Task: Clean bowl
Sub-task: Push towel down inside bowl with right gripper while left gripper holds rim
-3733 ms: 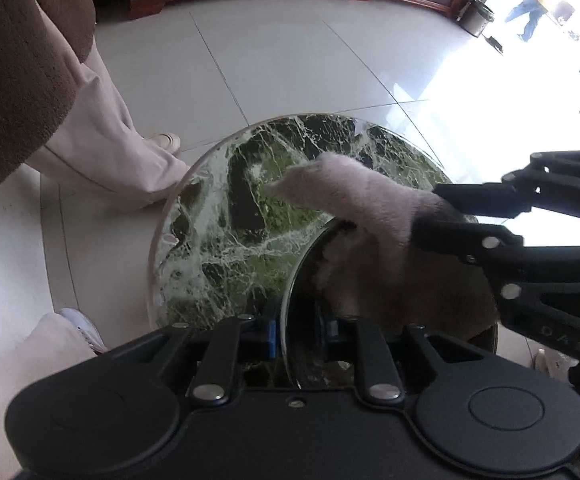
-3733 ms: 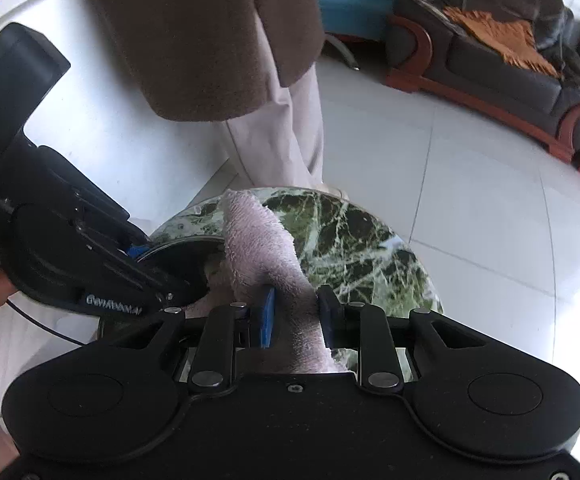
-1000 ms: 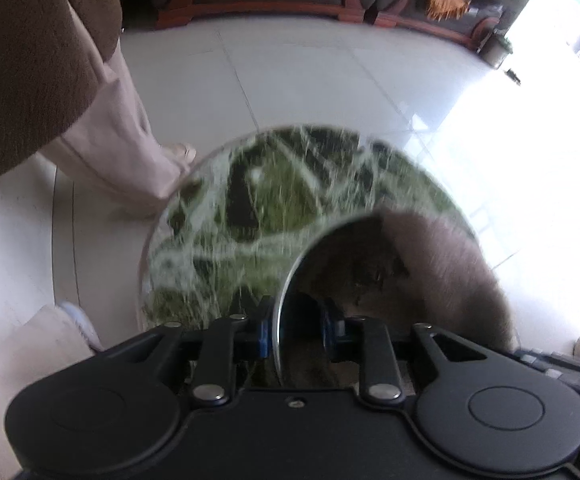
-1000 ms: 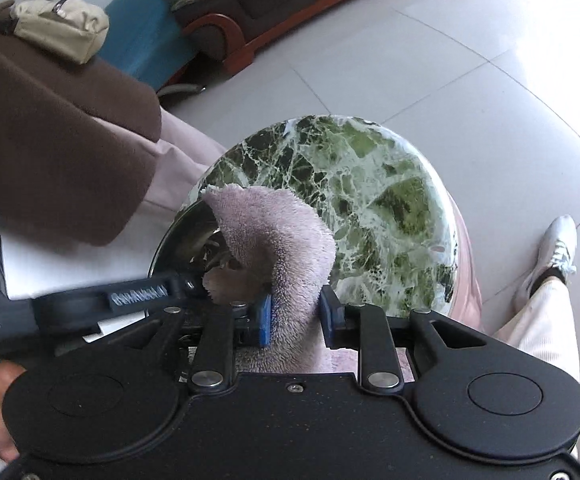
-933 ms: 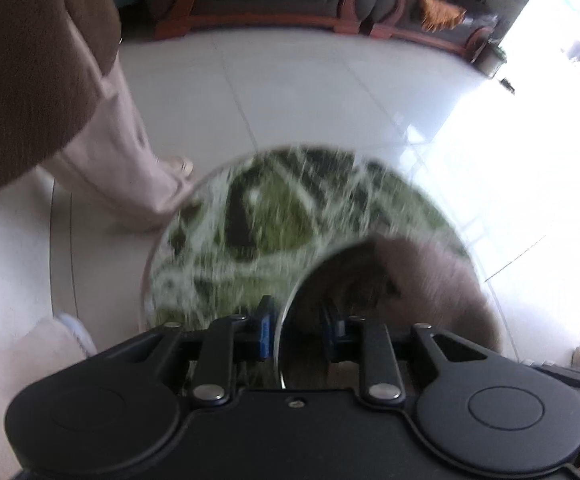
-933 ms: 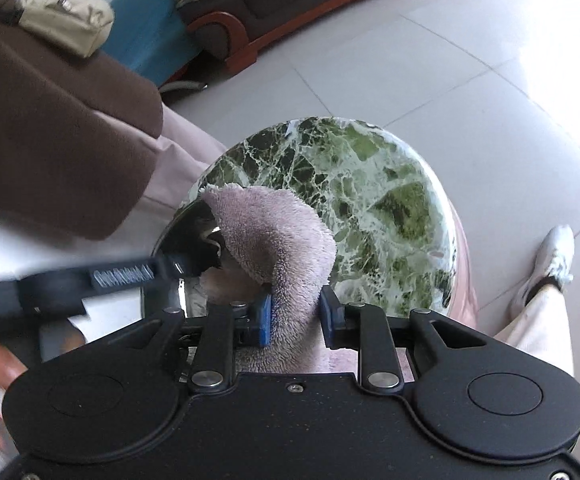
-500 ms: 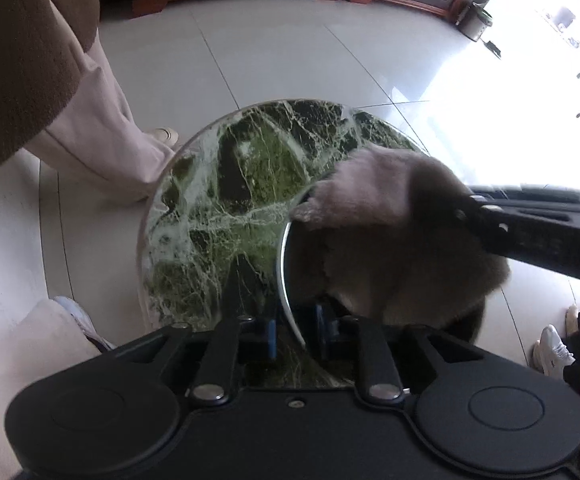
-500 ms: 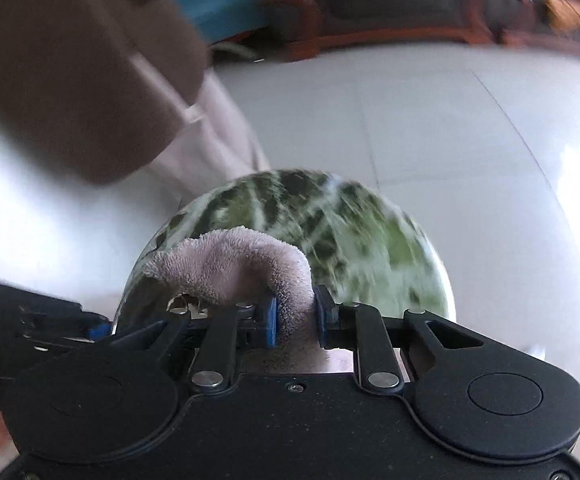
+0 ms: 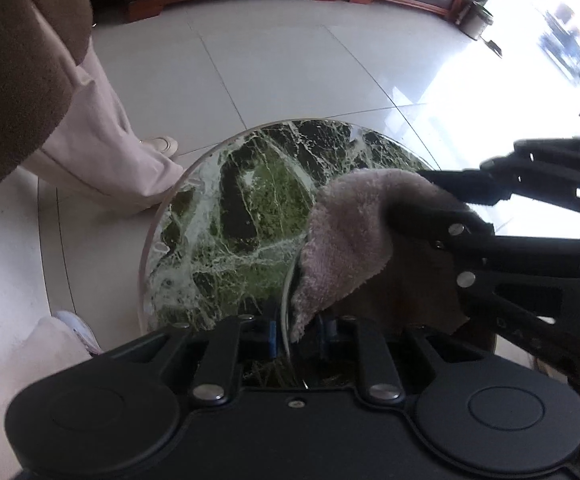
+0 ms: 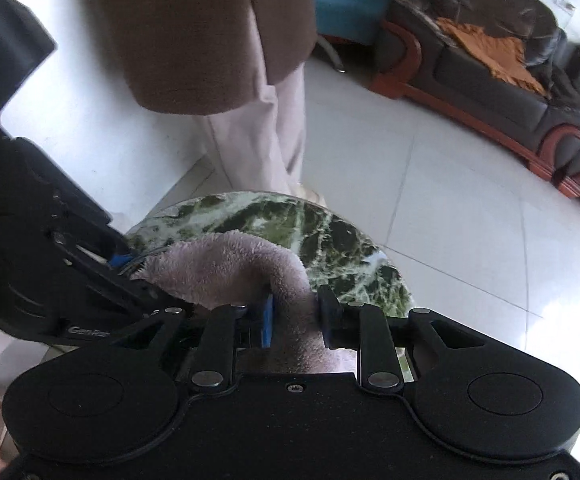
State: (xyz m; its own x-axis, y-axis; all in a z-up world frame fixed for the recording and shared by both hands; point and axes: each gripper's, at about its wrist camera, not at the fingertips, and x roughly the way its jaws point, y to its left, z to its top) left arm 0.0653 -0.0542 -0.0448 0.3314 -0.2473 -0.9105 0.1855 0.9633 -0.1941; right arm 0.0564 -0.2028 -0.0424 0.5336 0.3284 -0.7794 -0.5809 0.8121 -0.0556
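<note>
Left wrist view: left gripper [image 9: 295, 330] clamped on the thin rim of a shiny round metal bowl [image 9: 290, 280], which sits at the near edge of a round green-and-white marble table top [image 9: 226, 220]. Right gripper [image 9: 409, 200] comes in from the right, clenched on a fluffy pale-pink towel cloth [image 9: 345, 240] bunched inside the bowl and draped over its rim.

Right wrist view: right gripper [image 10: 293, 316] pads pinch the cloth [image 10: 226, 272]; the left gripper [image 10: 126, 264] sits right against it.

Risks, as I judge them:
- Rim hold is narrow and the metal looks slick; a hard wiping stroke could twist the bowl out of the pads.
- Bowl lies near the table edge; a slip could send it to the tiled floor [image 9: 270, 72].
- Cloth tail hangs just beside the left pads and could snag there.
- Grippers nearly touch; collision likely on a wide sweep.
</note>
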